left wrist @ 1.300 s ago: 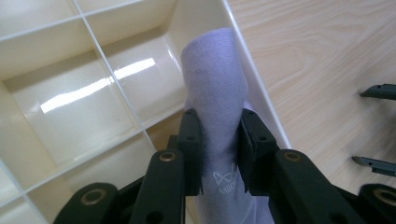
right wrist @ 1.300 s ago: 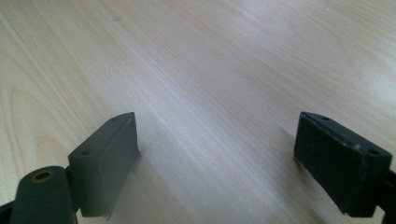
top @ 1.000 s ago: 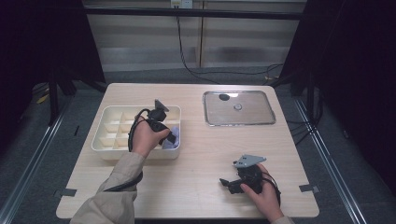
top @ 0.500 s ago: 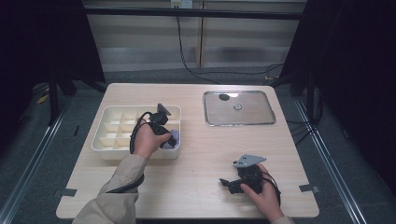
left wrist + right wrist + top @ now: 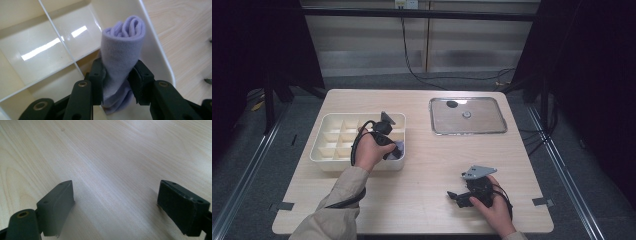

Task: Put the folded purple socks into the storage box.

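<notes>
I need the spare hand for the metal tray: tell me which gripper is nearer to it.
Right, though narrowly. The right gripper rests open on the table's near edge, below the metal tray. The left gripper is across at the cream divided box, its jaws just opening around a rolled lilac cloth.

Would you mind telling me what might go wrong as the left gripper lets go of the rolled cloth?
The left gripper jaws have just been opening around the lilac rolled cloth, which stands against the divided tray's outer wall; it might unroll or tip over the rim. Its lower fold sits beside one pad, so lifting away could drag it out.
</notes>
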Tool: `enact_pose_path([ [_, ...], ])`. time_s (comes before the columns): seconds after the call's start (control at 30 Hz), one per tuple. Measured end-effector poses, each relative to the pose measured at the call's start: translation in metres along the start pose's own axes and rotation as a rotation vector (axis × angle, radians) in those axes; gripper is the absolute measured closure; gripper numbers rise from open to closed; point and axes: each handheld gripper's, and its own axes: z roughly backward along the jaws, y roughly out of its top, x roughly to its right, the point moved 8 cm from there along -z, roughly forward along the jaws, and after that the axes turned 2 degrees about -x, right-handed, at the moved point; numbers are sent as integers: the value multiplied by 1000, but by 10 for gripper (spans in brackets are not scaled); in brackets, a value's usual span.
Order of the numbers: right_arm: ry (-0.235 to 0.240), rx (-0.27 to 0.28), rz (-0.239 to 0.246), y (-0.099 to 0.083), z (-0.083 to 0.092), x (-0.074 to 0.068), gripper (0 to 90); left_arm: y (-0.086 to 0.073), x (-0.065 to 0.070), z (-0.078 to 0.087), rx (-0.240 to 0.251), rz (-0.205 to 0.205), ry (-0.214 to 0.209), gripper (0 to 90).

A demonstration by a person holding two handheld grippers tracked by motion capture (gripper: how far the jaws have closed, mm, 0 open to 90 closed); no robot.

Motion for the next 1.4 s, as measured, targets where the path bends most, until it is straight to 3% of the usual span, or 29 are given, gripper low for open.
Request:
enact_pose_path([
  [0.87,0,2,3,0,0,0,131,14,3,37,28,-10,20,643],
  [1.4,1,1,2,0,0,0,131,23,6,48,14,-6,22,662],
])
